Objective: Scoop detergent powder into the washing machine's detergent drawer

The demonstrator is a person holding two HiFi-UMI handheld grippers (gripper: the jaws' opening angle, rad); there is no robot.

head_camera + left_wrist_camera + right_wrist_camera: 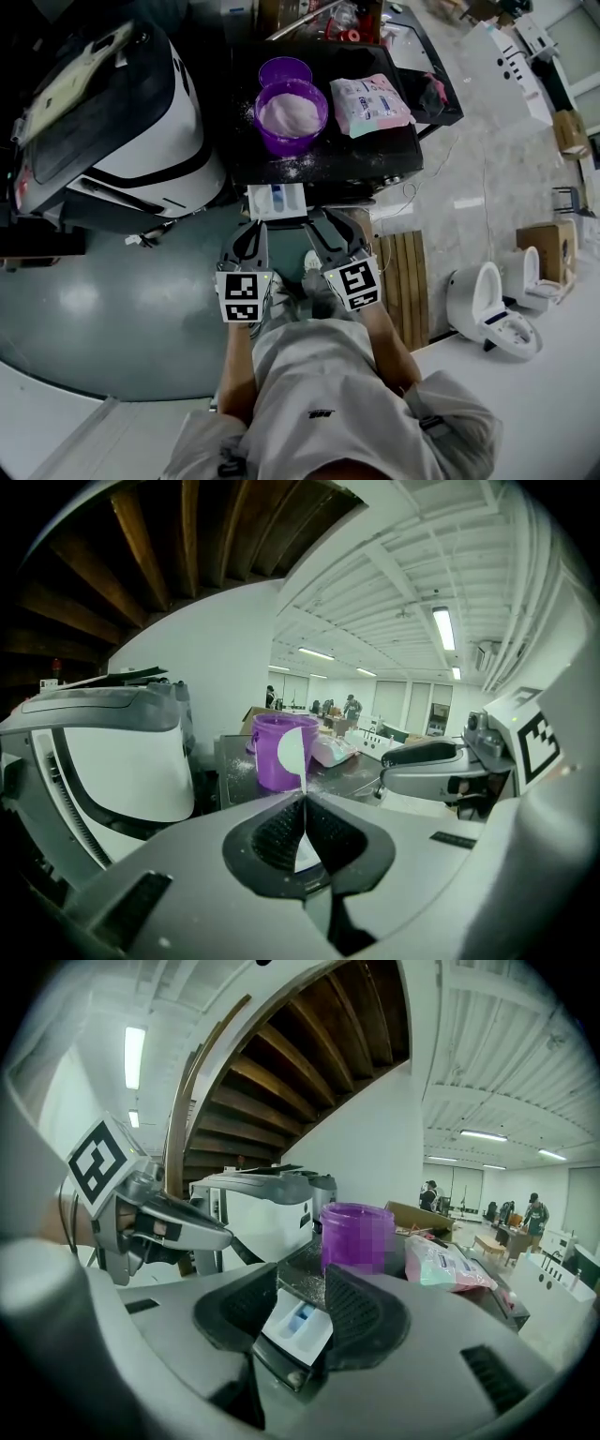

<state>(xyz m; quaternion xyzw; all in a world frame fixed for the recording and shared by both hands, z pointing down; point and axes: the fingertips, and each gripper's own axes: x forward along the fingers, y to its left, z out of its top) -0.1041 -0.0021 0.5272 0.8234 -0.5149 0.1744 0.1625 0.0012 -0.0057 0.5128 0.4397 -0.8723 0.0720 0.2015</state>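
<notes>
The left gripper view alone shows the left tongs [303, 799] shut on a white scoop [289, 752]. The scoop stands edge-on, its long axis running up and away from the tips toward the purple tub [267, 754] just beyond. From the head view that grip cannot be made out. There, both tongs sit side by side, with the detergent drawer [277, 202] just ahead of their tips, jutting from the front edge of the black worktop [375, 155] toward them.

The right tongs [300, 1276] stand open and hold nothing. The white drawer with its blue compartment shows through their gap, slanting away to the right. A pink bag [370, 103] lies further ahead, to the right of the tub.
</notes>
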